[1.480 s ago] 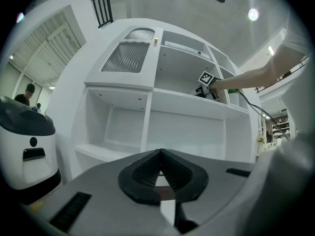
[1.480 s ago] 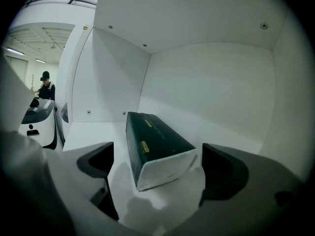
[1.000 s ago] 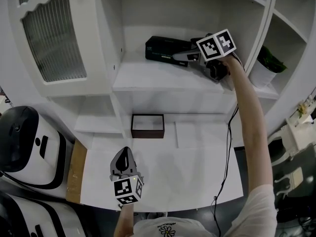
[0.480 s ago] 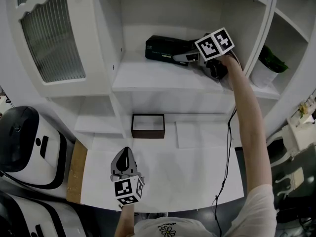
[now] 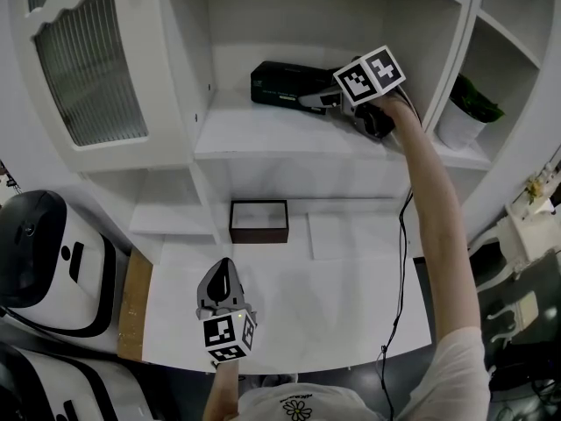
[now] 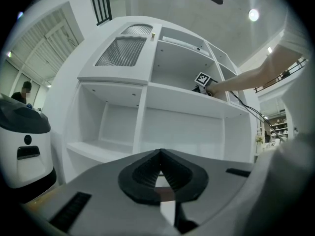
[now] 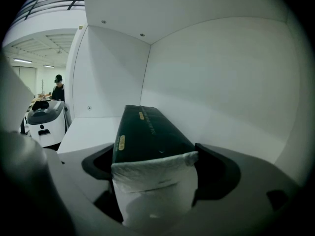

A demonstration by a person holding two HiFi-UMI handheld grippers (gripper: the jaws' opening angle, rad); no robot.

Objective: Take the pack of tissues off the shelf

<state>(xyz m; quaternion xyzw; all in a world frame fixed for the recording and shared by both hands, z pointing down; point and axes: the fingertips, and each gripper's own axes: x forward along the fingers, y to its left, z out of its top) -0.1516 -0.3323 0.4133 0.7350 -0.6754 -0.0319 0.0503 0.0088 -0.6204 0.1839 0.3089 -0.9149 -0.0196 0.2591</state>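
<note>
Reaching the right gripper (image 5: 314, 102) into the open middle compartment of the tall white wooden shelf unit (image 5: 200, 77), with the arm stretching up from the lower right. Straddling the near end of the dark green oblong plastic-wrapped pack of tissues (image 5: 285, 84), having just been closing the tongs onto it. Pressing both black pads against its flanks, with its white paper end showing between them, facing the right gripper view. Finding that pack lying flat on the compartment's white board (image 5: 263, 134), toward the back edge and nearer the right rear corner than the left, with its long side running along the back wall. Holding the left gripper (image 5: 223, 268) low over the near edge of the white tabletop (image 5: 351, 305), toward its left corner, pointing level at the shelves, tongs pressed together with nothing between them. Leaving the small dark-brown-rimmed rectangular tray (image 5: 259, 222) sitting at the tabletop's back edge, left of the middle, well apart from both grippers
</note>
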